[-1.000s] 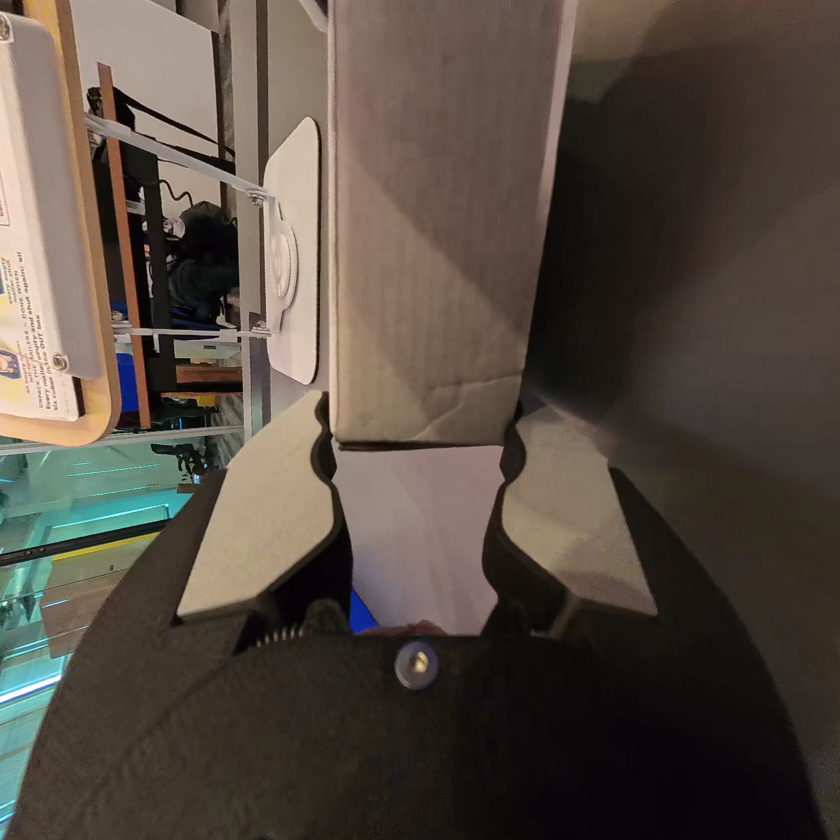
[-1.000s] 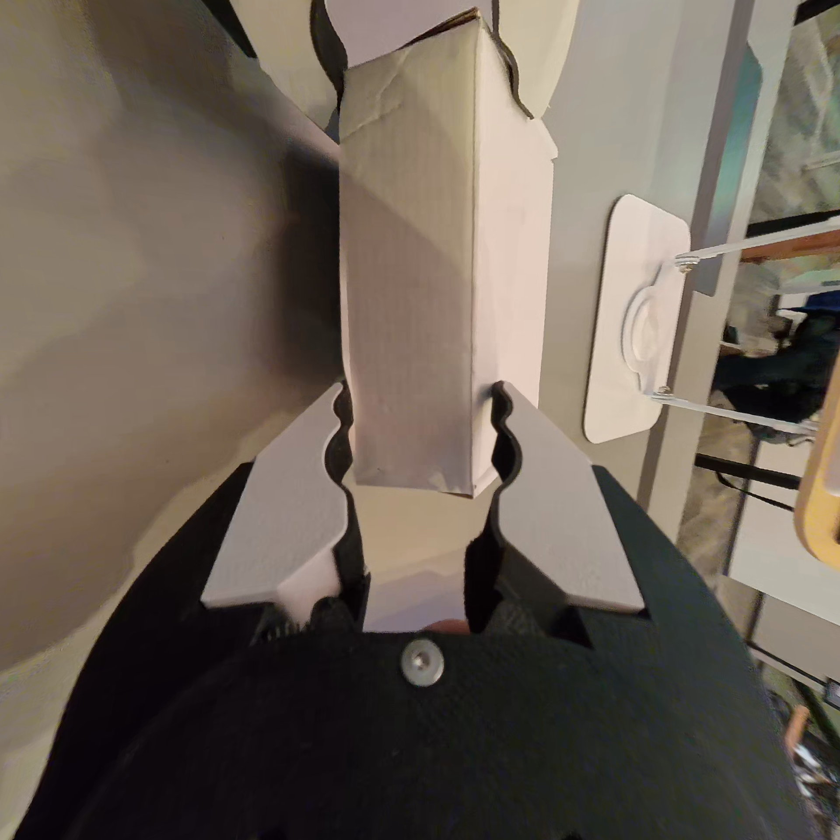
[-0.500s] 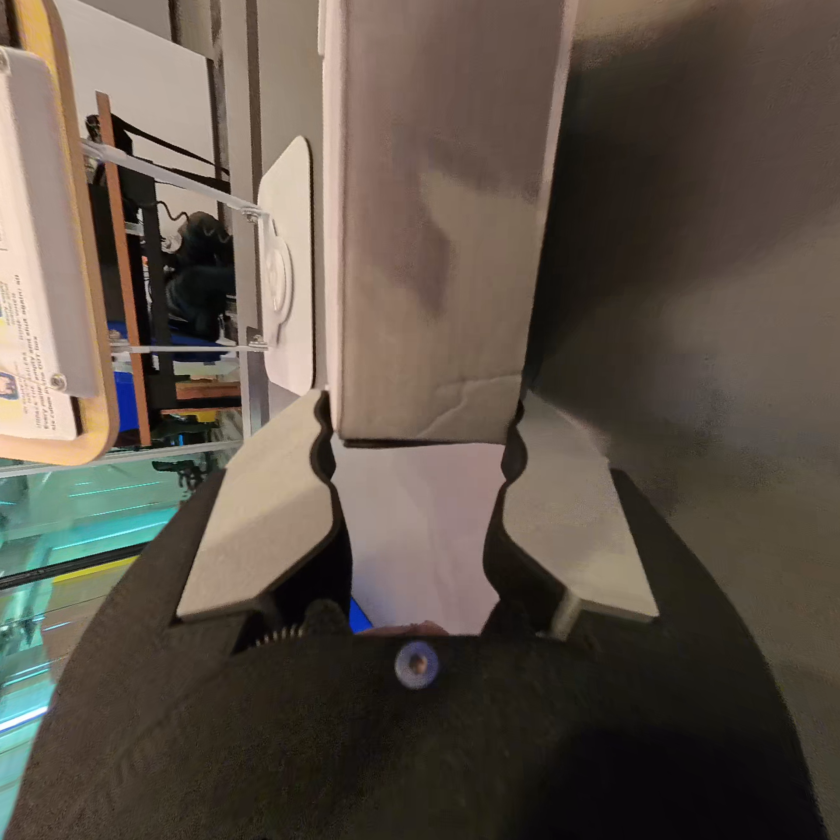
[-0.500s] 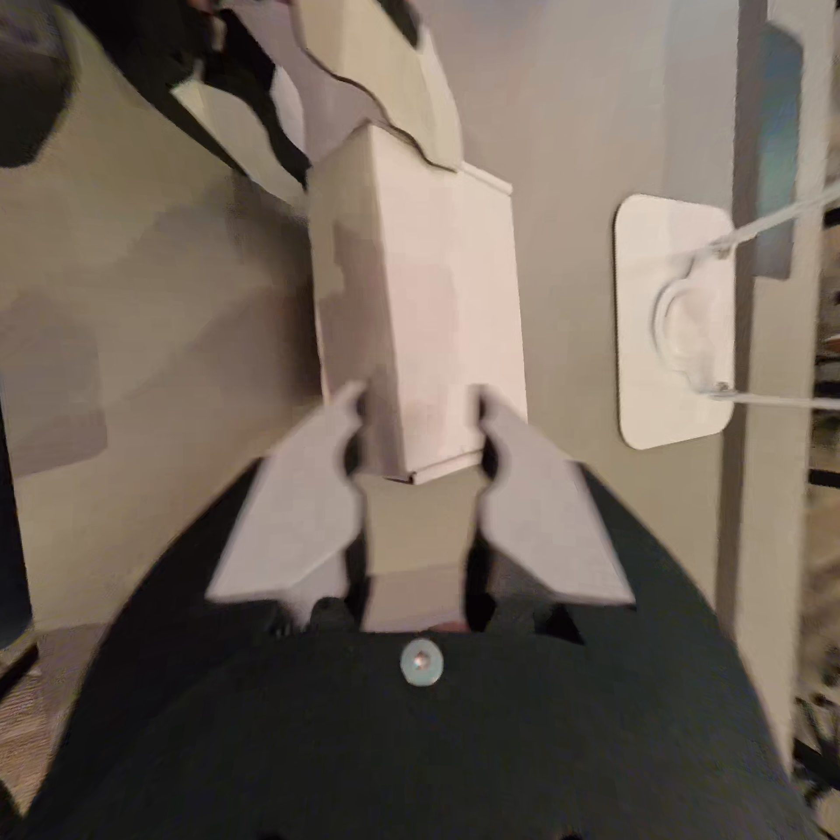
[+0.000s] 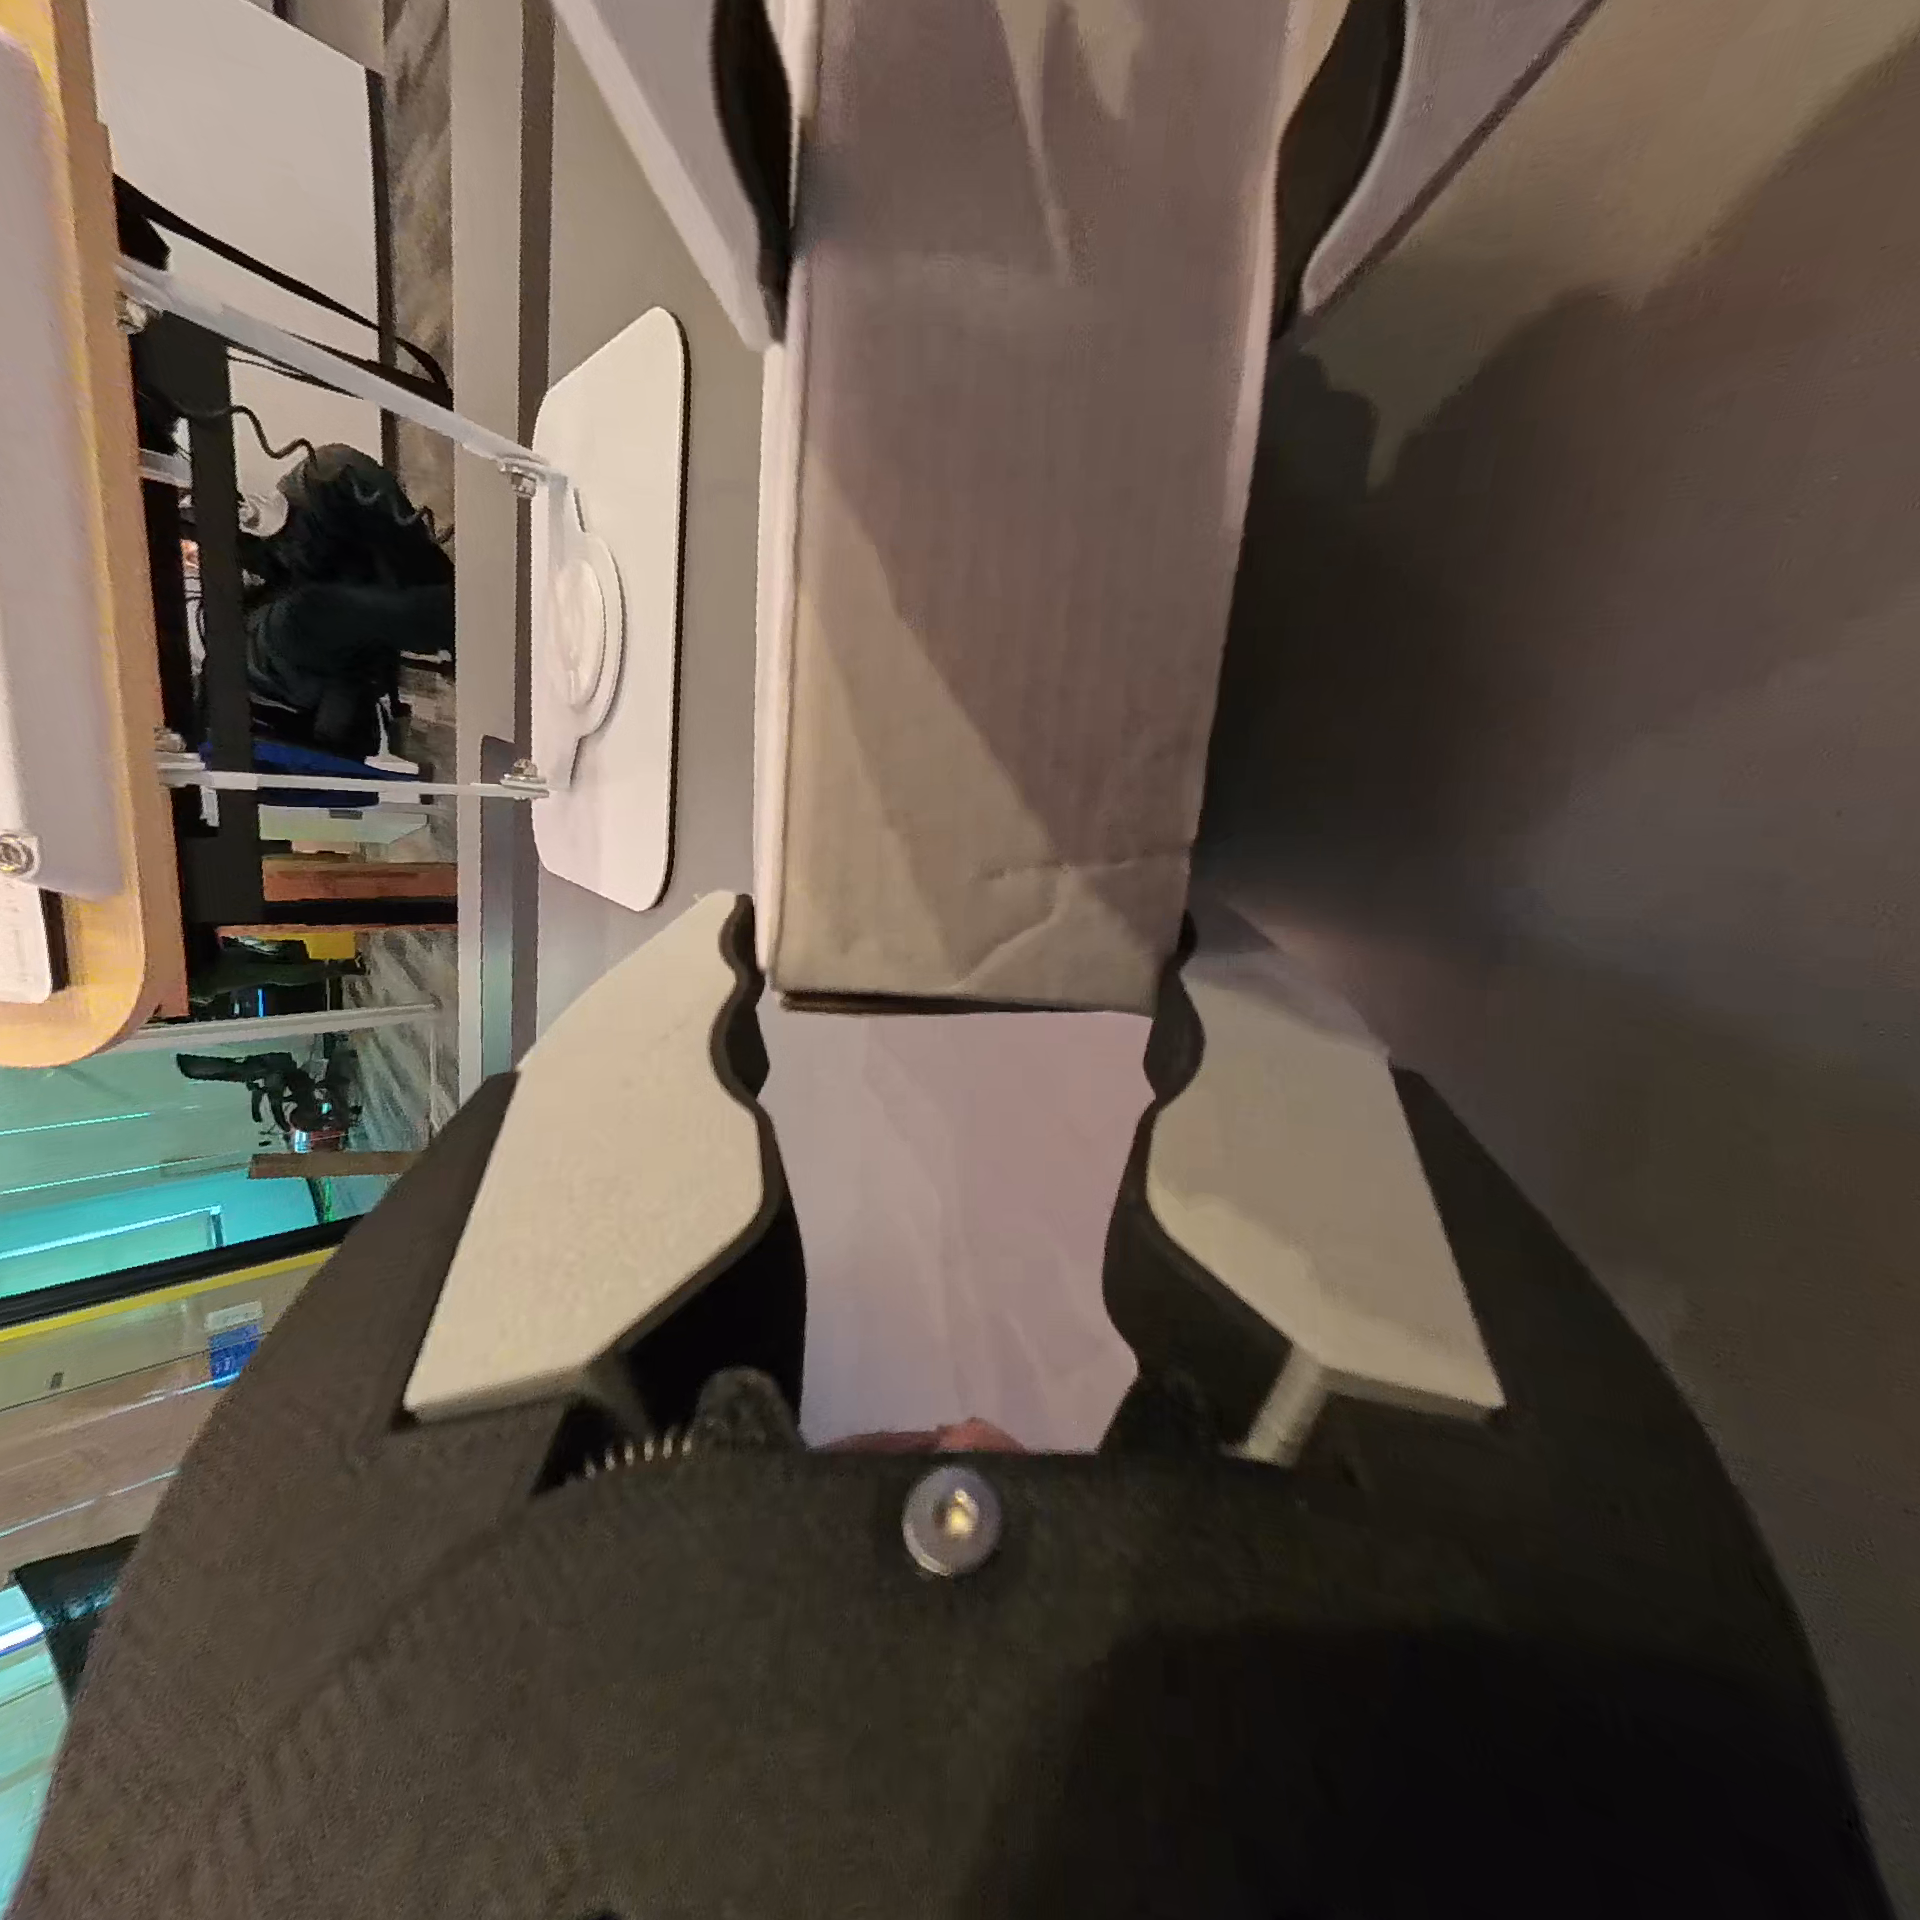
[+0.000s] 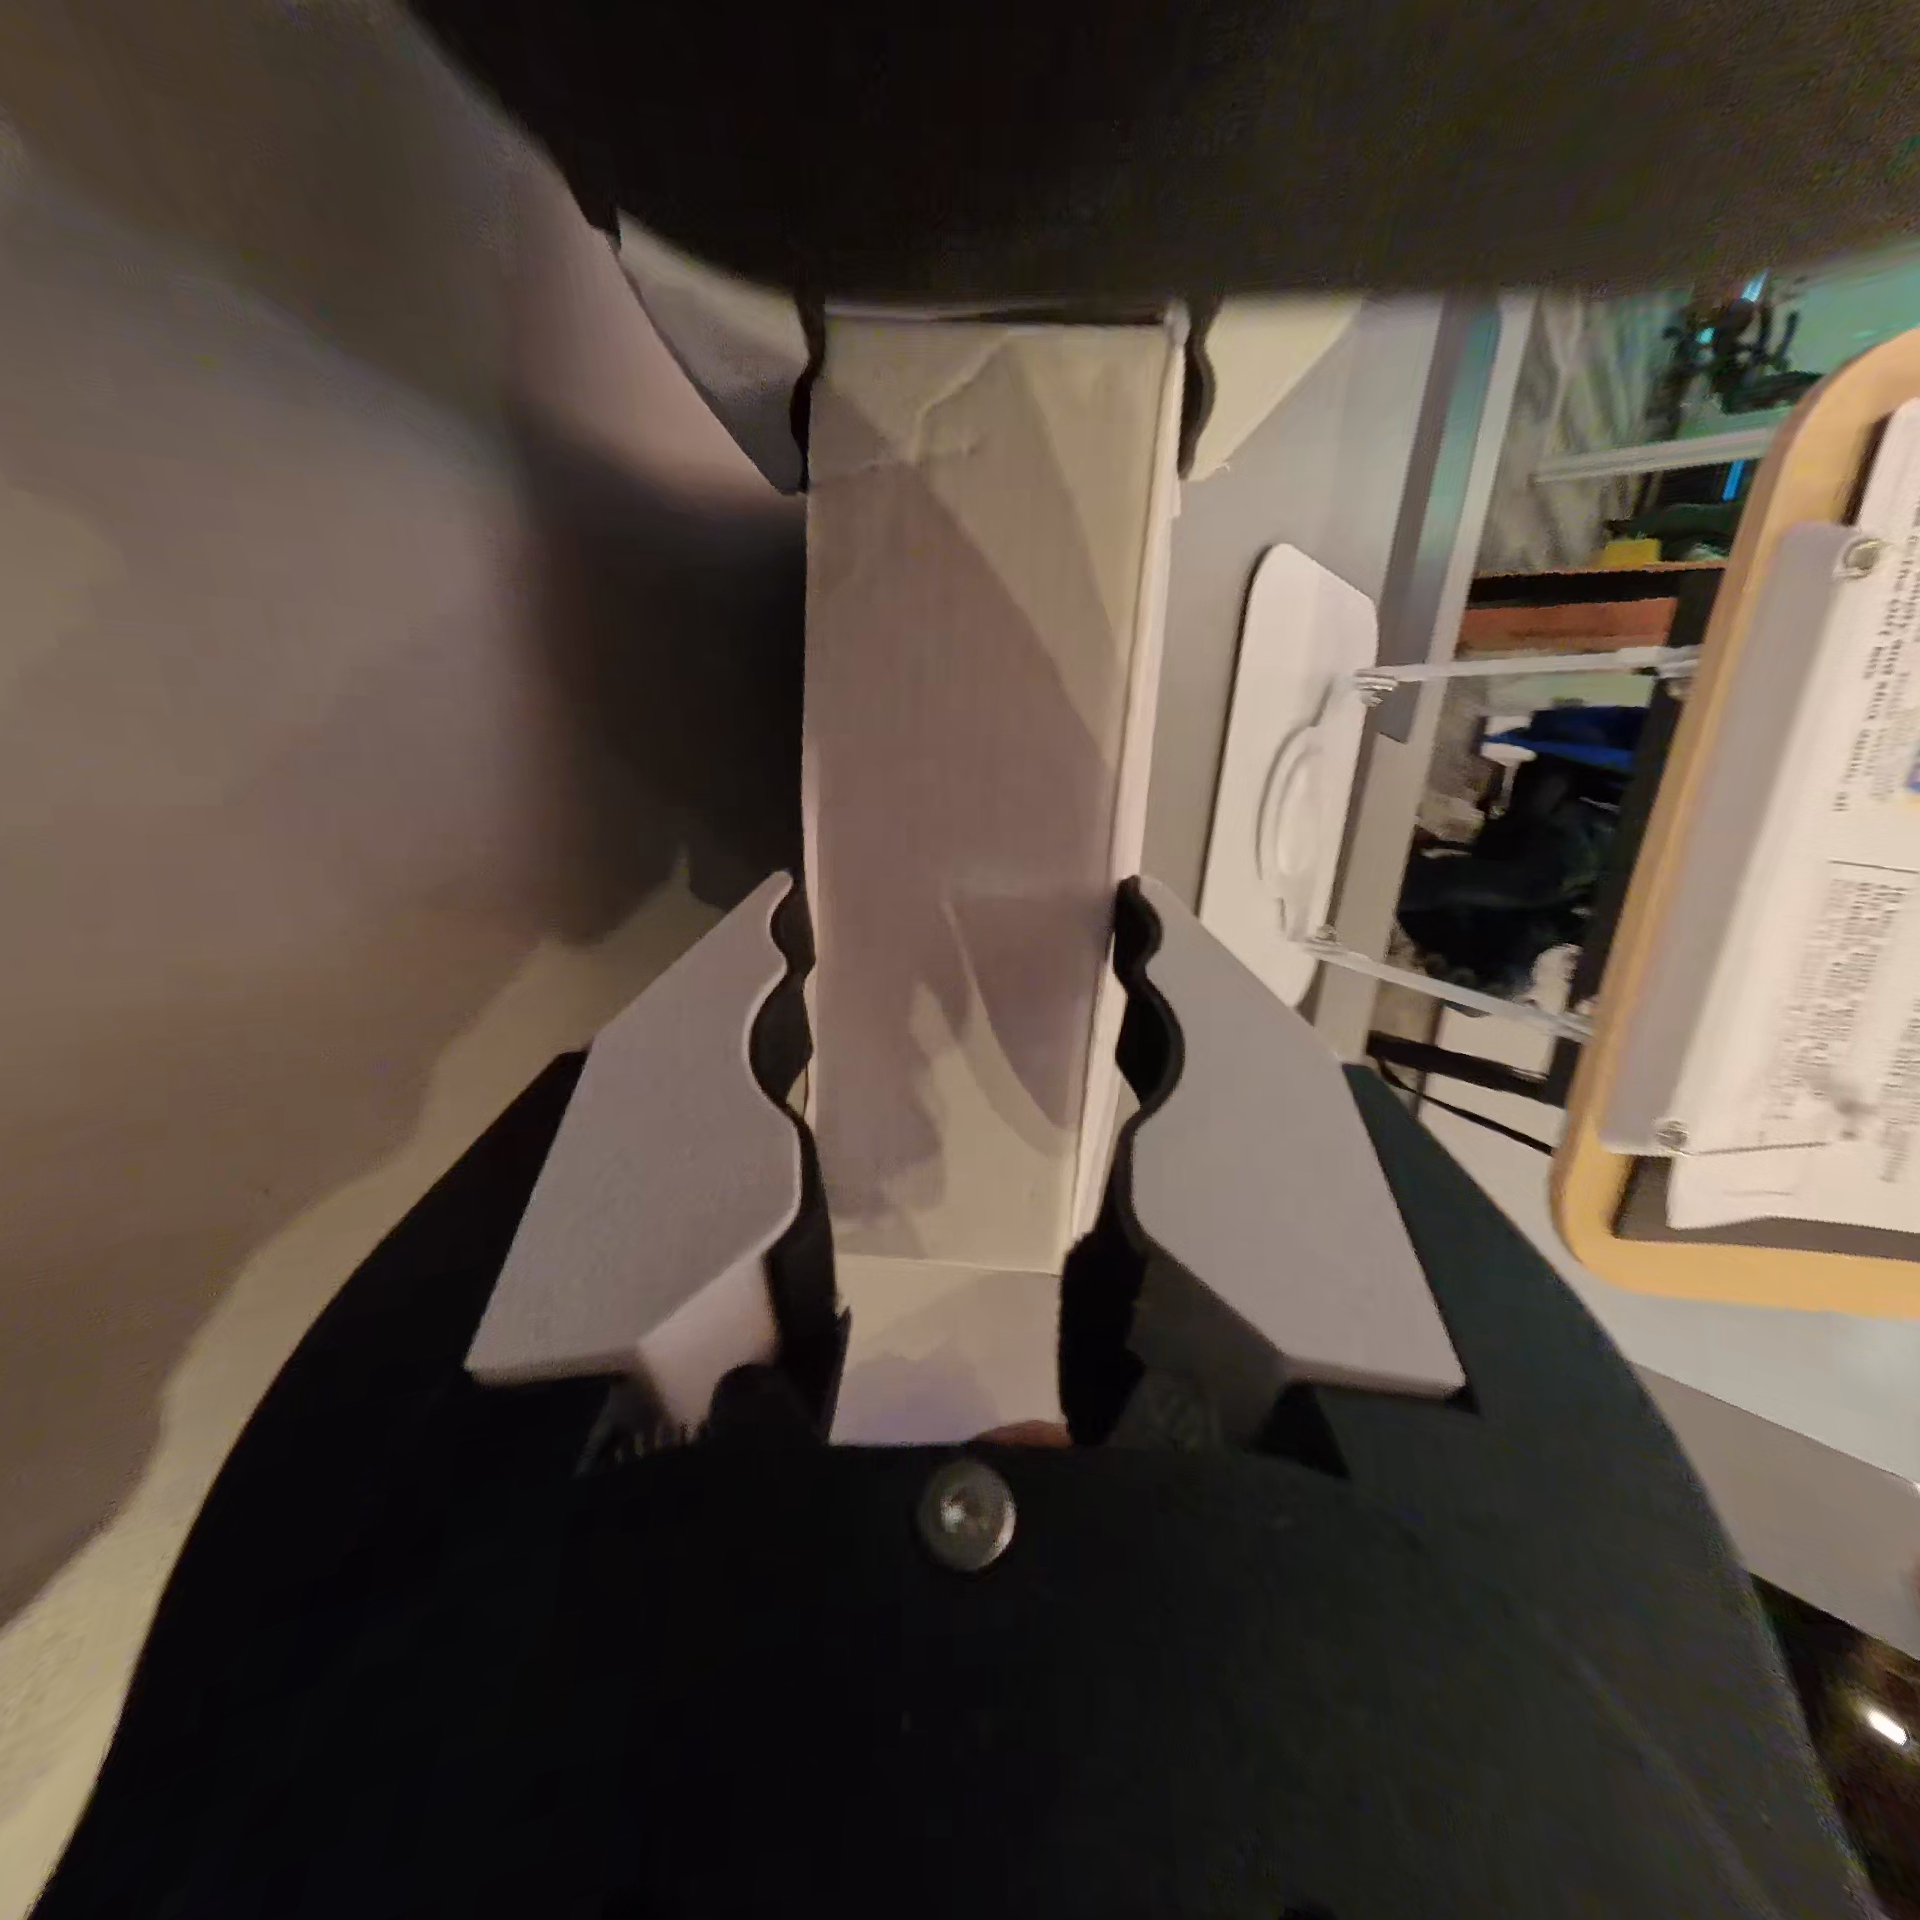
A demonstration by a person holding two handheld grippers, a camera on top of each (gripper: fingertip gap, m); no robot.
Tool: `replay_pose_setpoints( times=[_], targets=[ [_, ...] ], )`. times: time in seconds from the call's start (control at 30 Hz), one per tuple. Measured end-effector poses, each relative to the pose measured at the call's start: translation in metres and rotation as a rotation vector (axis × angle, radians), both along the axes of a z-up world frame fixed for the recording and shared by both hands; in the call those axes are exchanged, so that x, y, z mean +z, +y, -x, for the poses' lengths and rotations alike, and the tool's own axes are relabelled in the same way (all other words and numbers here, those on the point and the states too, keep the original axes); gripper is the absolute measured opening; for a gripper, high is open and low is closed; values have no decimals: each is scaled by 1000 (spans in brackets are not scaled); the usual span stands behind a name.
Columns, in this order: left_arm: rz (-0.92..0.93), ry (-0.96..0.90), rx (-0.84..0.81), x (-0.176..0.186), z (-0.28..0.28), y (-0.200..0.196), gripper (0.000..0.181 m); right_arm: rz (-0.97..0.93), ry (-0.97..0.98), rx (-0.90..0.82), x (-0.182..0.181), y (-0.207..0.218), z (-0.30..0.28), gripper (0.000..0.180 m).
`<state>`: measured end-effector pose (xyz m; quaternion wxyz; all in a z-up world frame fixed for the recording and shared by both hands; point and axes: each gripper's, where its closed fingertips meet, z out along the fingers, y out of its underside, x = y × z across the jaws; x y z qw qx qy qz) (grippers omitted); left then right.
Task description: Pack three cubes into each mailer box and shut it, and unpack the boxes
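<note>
the white mailer box [image 5: 997, 582] was gripped from both ends, shut, its long body stretched between the two grippers. in the left wrist view the left gripper [image 5: 961, 935] had its pale fingers [image 5: 613, 1174] clamped on the near end of the box, the fingertips pressed to its two side faces right at the creased corner. at the top of that view the other gripper's fingers closed on the far end. in the right wrist view the right gripper [image 6: 956, 894] held the opposite end deeper, the box running well down between its fingers [image 6: 665, 1143], which squeezed both sides. the left gripper showed there at the top, its dark body over the far end. whether the box rested on the grey table [image 6: 1190, 665] or hung just above it could not be told. beside the box on the table lay a white rounded plate [image 6: 1299, 748] with clear struts fixed to it, and farther off stood a wood-framed board [image 6: 1621, 935] carrying a printed sheet.
</note>
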<state>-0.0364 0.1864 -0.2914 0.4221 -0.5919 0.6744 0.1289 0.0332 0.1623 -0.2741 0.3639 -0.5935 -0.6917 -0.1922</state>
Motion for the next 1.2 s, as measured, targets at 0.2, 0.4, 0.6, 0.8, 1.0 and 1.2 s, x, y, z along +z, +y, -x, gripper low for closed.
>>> replay_pose_setpoints(
  times=[0.2, 0.4, 0.6, 0.8, 1.0, 1.2],
  targets=[
    [2, -18, -3, 1, 0, 2, 71, 170, 109, -6, 4, -3, 2, 57],
    [18, -39, -5, 3, -1, 1, 71, 306, 186, 12, 10, -6, 3, 59],
    [49, -67, -25, 5, -5, 0, 70, 408, 266, 15, 13, -7, 1, 60],
    [95, -98, -39, 8, -7, 0, 69, 470, 317, 22, 17, -5, 0, 60],
    [148, -128, -41, 10, -7, 2, 69, 403, 293, 23, 17, 1, 0, 59],
    [223, -146, -43, 13, -11, 0, 69, 36, 44, 46, 19, 8, 8, 58]
  ],
)
